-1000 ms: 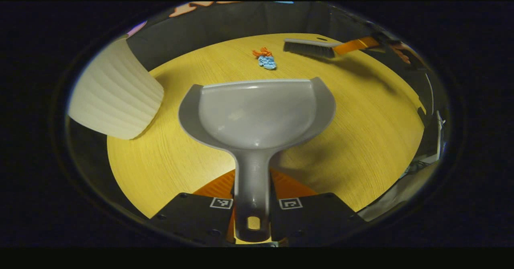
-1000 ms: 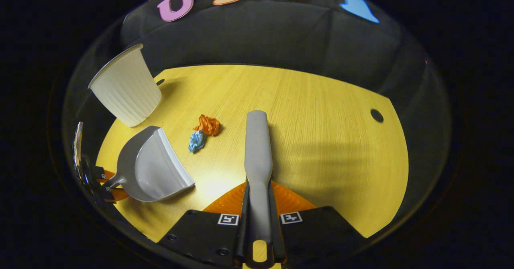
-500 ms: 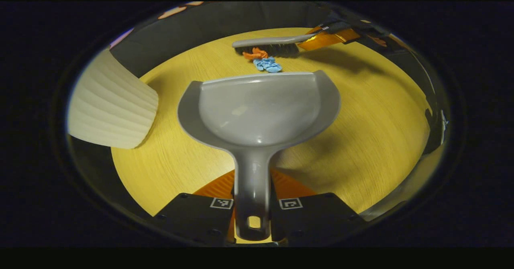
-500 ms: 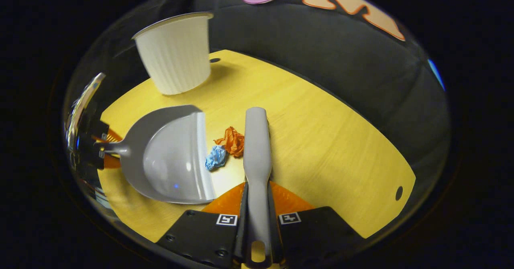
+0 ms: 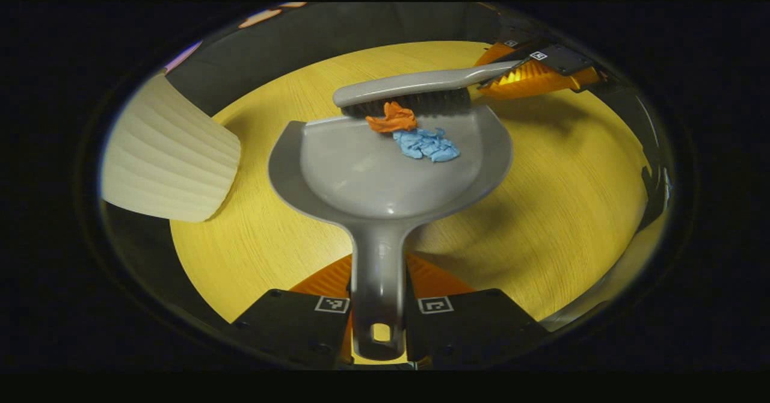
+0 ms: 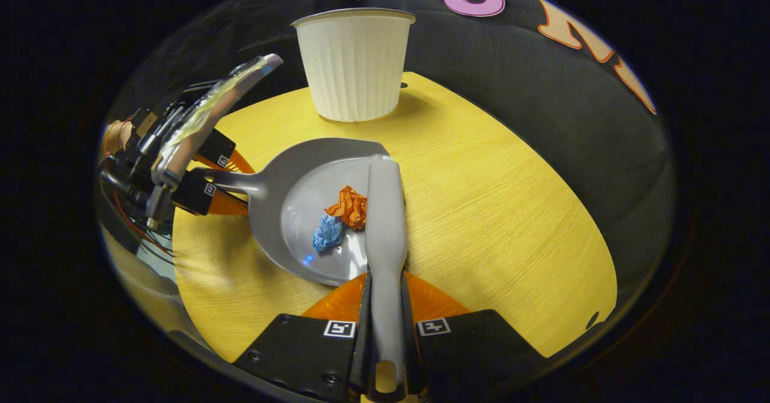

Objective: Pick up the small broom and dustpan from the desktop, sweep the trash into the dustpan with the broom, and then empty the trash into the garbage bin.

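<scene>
Resting just inside the dustpan (image 5: 385, 174) lip at twelve o'clock, the orange scrap (image 5: 392, 118) and blue scrap (image 5: 427, 145) may slide off if the left gripper (image 5: 379, 322), clamped on its handle, tips it before reaching the bin (image 6: 354, 63), while the right gripper (image 6: 385, 355) grips the broom (image 6: 385, 210).

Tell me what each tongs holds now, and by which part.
The left tongs hold the dustpan by its handle. The right tongs hold the small broom by its handle end.
</scene>
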